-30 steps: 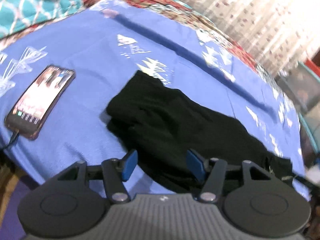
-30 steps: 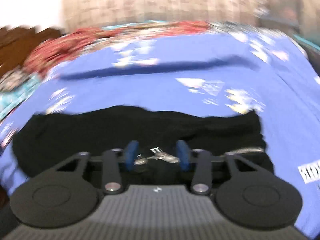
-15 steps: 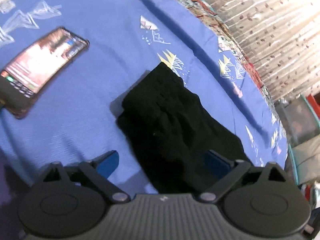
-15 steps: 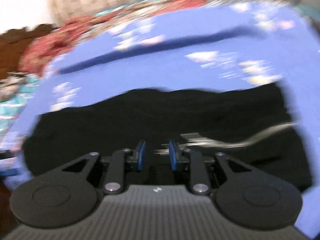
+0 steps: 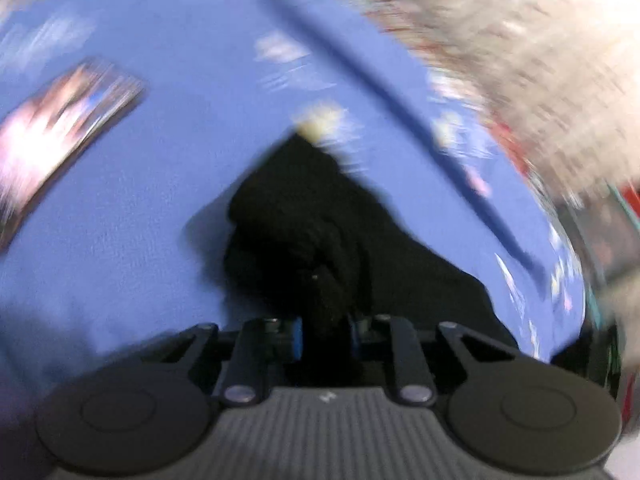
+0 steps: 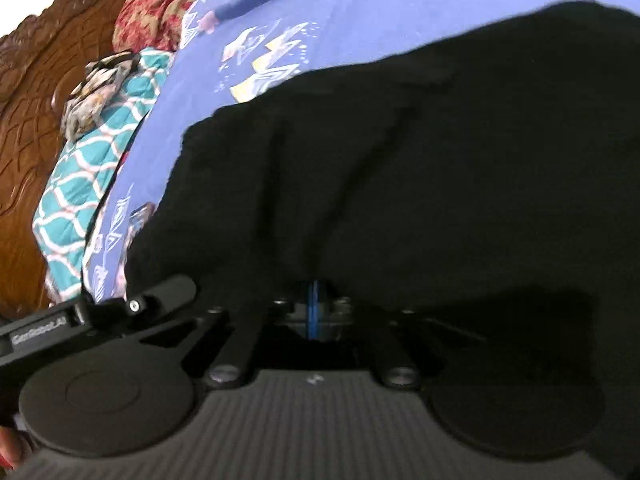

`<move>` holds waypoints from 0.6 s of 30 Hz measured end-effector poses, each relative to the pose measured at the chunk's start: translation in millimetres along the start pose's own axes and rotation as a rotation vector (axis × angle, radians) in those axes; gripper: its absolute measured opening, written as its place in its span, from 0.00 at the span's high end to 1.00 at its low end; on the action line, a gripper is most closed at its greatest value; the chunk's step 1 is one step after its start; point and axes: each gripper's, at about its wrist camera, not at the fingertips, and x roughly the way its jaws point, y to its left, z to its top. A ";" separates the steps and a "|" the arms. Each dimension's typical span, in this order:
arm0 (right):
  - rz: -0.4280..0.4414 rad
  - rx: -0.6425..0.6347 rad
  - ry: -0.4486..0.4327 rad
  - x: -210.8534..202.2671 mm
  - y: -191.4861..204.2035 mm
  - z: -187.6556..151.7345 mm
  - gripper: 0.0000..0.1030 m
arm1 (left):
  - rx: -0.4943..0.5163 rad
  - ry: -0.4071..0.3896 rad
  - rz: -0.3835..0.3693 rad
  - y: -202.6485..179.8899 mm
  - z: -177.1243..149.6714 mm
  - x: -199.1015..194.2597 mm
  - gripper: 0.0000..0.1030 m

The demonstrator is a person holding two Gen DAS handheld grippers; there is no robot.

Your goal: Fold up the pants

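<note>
The black pants (image 5: 304,236) lie on a blue bedsheet (image 5: 160,184). In the blurred left wrist view my left gripper (image 5: 324,332) is shut on a bunched fold of the pants at their near edge. In the right wrist view the pants (image 6: 420,152) fill most of the frame, draped close to the camera. My right gripper (image 6: 316,312) is shut on the pants' edge, its blue pads pressed together with cloth hanging over them. The left gripper's body (image 6: 100,312) shows at the lower left of the right wrist view.
A lit phone (image 5: 60,132) lies on the sheet to the left of the pants. A carved wooden headboard (image 6: 36,120), a teal patterned cloth (image 6: 92,152) and a red patterned cloth (image 6: 168,4) lie along the bed's far side. Curtains (image 5: 540,60) hang at right.
My left gripper went from wide open to shut on the pants' near edge. My right gripper closed fully on the pants and moved in, so the cloth now fills its view.
</note>
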 end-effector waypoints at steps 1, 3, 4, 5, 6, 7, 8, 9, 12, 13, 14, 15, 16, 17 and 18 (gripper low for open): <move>0.016 0.013 0.008 -4.1 -0.4 3.2 0.92 | 0.076 -0.019 -0.007 -17.7 -1.4 -2.5 0.83; 0.061 0.078 -0.066 -22.8 -15.2 4.1 0.92 | 0.250 -0.053 -0.039 -60.2 -8.8 -7.4 0.83; 0.078 0.115 -0.117 -36.0 -26.7 2.0 0.92 | 0.340 -0.066 -0.055 -81.6 -15.2 -8.7 0.83; 0.081 0.152 -0.164 -50.4 -43.1 -2.3 0.92 | 0.433 -0.076 -0.068 -104.0 -24.3 -7.8 0.83; 0.068 0.195 -0.216 -65.7 -55.9 -7.6 0.91 | 0.516 -0.079 -0.082 -123.4 -35.0 -5.4 0.83; 0.052 0.232 -0.269 -82.3 -69.4 -13.6 0.91 | 0.601 -0.069 -0.095 -143.3 -48.7 -0.3 0.82; 0.035 0.261 -0.328 -99.3 -81.7 -21.4 0.91 | 0.679 -0.046 -0.103 -163.1 -63.6 7.5 0.79; 0.016 0.284 -0.379 -113.6 -92.9 -28.8 0.91 | 0.750 -0.014 -0.113 -179.0 -79.6 15.8 0.76; -0.056 0.346 -0.513 -152.9 -122.0 -49.4 0.87 | 0.921 0.097 -0.156 -211.1 -127.2 43.0 0.63; -0.091 0.348 -0.546 -161.0 -126.1 -54.0 0.81 | 0.955 0.141 -0.151 -215.7 -140.7 48.9 0.56; -0.115 0.341 -0.571 -167.1 -127.1 -57.2 0.73 | 0.979 0.163 -0.151 -217.8 -151.8 49.9 0.52; -0.117 0.330 -0.586 -170.1 -130.0 -57.0 0.69 | 0.994 0.165 -0.160 -217.7 -158.9 46.6 0.49; -0.110 0.319 -0.598 -172.2 -129.1 -56.3 0.59 | 1.001 0.160 -0.174 -215.6 -162.8 39.8 0.43; -0.099 0.301 -0.608 -171.8 -126.2 -53.3 0.46 | 0.995 0.153 -0.187 -212.1 -162.6 32.3 0.39; -0.094 0.273 -0.617 -177.1 -128.4 -48.5 0.39 | 0.978 0.144 -0.198 -206.6 -158.8 24.2 0.37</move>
